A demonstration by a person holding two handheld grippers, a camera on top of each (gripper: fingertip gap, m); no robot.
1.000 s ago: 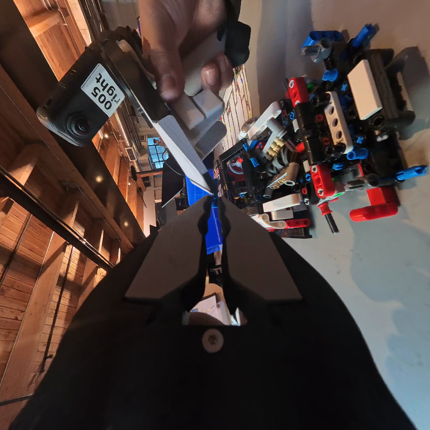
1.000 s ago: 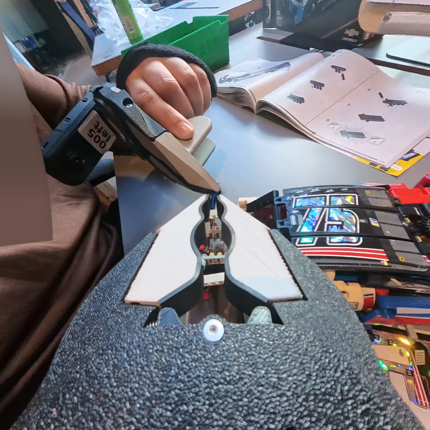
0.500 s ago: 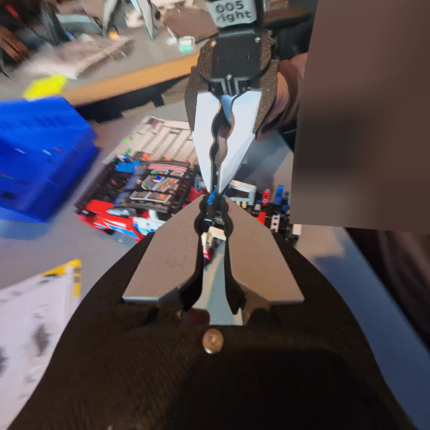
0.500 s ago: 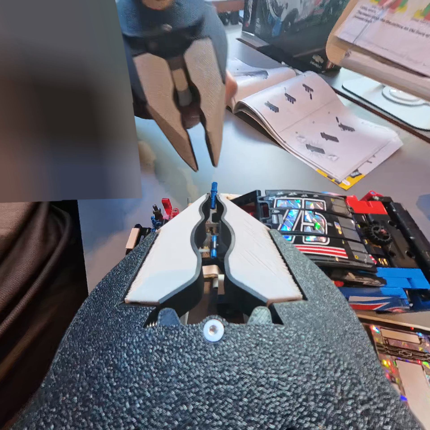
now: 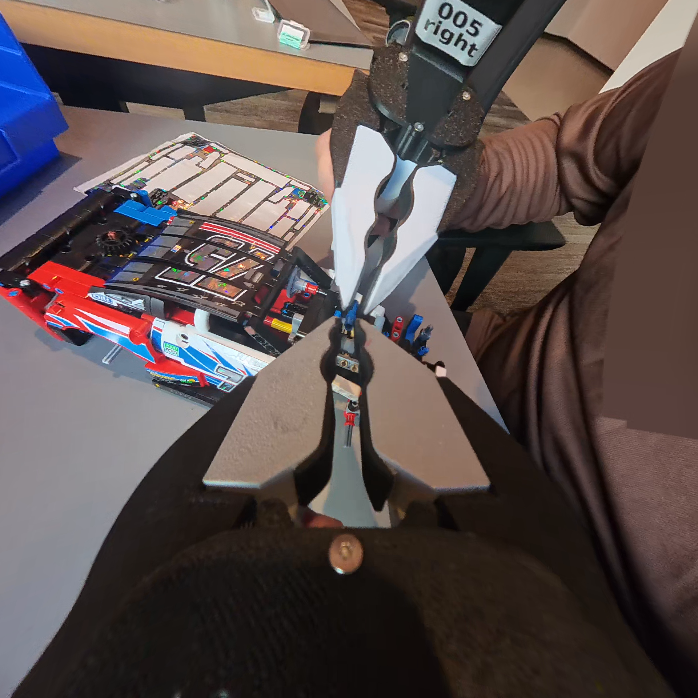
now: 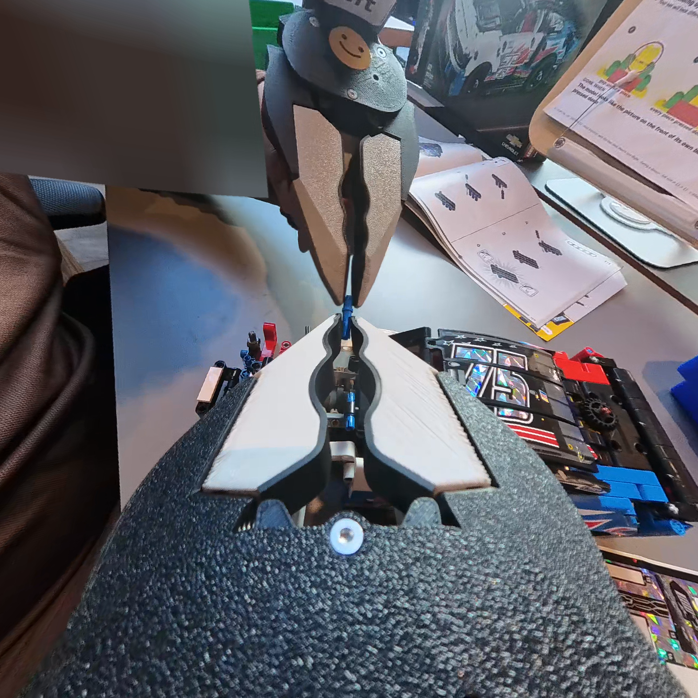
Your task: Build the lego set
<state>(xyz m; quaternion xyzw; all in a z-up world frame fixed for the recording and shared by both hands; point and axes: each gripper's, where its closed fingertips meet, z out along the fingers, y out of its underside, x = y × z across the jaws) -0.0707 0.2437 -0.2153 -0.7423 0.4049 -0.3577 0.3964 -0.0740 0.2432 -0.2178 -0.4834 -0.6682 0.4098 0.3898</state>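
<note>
**Both grippers meet tip to tip on a blue pin above the table**

1. Blue bin (image 5: 22, 113): stands at the far left of the left wrist view, on the grey table (image 5: 94, 472).

2. Sticker sheet (image 5: 211, 181): lies flat on the table, behind the car and partly under it.

3. Lego car (image 5: 158, 302): a partly built model with a black roof panel, red and white sides and blue bricks at one end. It rests on the table, left of the gripper tips in the left wrist view and right of them in the right wrist view (image 6: 547, 400).

4. Blue pin (image 5: 350, 316): a small pin held in the air above the table. In the right wrist view (image 6: 346, 313) one end sits between the tips of the right gripper (image 6: 345, 323) and the other end between the tips of the left gripper (image 6: 350, 300).

5. Left gripper (image 5: 344, 328): fingers drawn together, tips clamped on the pin.

6. Right gripper (image 5: 355, 302): fingers nearly together, tips pinching the same pin from the opposite side.

7. Loose parts (image 5: 411, 332): red, blue and black pieces lie on the table just beyond the tips.

8. Instruction booklet (image 6: 502, 241): lies open behind the car in the right wrist view.

9. Sleeve (image 5: 547, 177): brown, at the right edge.
</note>
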